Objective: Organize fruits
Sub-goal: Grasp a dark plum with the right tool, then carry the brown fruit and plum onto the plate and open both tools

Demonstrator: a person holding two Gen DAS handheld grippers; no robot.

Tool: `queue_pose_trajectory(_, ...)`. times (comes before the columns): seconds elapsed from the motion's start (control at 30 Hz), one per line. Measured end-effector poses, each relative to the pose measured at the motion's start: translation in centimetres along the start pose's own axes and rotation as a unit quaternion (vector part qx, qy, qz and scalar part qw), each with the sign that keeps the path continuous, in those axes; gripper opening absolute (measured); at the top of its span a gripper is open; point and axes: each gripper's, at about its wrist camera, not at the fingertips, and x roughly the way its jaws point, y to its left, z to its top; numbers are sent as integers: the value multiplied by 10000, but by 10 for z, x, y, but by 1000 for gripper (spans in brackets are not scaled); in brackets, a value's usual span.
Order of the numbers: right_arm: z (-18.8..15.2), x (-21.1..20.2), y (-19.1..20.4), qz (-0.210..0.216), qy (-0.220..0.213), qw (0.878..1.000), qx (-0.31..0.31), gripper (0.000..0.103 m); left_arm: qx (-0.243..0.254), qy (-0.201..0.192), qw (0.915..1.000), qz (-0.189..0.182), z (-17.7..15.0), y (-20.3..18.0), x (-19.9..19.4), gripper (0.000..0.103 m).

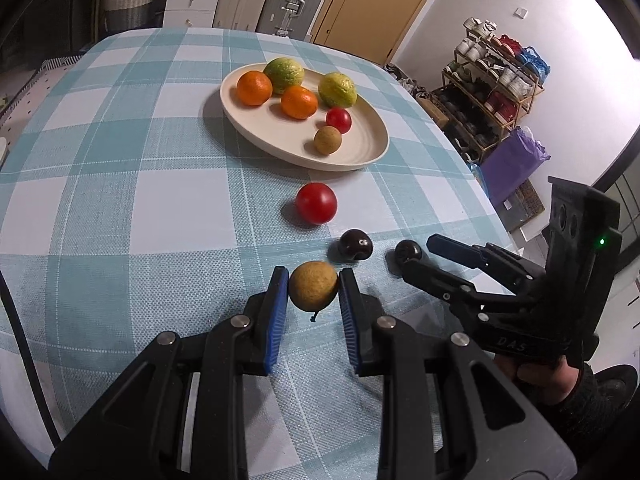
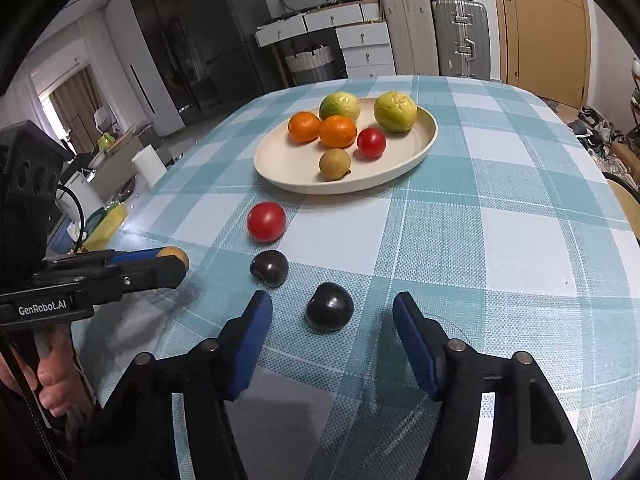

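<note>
Your left claw (image 1: 313,286) has its pads pinched on the tan round fruit (image 1: 313,286), w/ both blue fingers (image 1: 277,312) touching its sides; fruit sits low over the checked table (image 1: 120,200), can't tell if it's lifted. Your right claw (image 2: 332,320) is spread wide, gripping nothing, w/ a dark plum (image 2: 330,306) on the table between its tips, touching neither. A 2nd dark plum (image 2: 269,268) lies just beyond, nearer your left claw. A red tomato (image 2: 266,222) is past that, btwn the plums and the plate (image 2: 288,168). The plate carries 2 oranges, 2 green-yellow fruits, 1 small tomato, 1 tan fruit.
</note>
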Motion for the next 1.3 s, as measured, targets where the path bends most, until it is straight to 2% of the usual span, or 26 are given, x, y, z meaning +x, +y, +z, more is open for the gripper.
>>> queue_pose_trajectory(0.03, 0, 1, -1, 58, 31, 10000, 29, 64, -5, 13, 10000, 13, -1, 0, 0, 23)
queue_pose_trajectory(0.13, 0, 5, -2, 153, 118, 9998, 86, 51, -25, 31, 10000, 24, -1, 2, 2, 23)
queue_pose_trajectory(0.2, 0, 7, -2, 145, 138, 9997, 109, 38, -38, 35, 10000, 38, 0, 4, 3, 23)
queue_pose_trajectory(0.3, -1, 9, -4, 145, 158, 9997, 126, 27, -78, 46, 9999, 58, 0, 6, 5, 23)
queue_pose_trajectory(0.57, 0, 2, -8, 131, -22, 9997, 211, 26, -173, 48, 9998, 86, 5, 12, 9, 23)
queue_pose_trajectory(0.8, 9, -9, -15, 327, -233, 9984, 393, 26, -222, -36, 9996, 153, 16, 11, 10, 23)
queue_pose_trajectory(1.3, 46, -6, -20, 535, -452, 9969, 363, 26, -186, -106, 9995, 230, 72, 6, 26, 23)
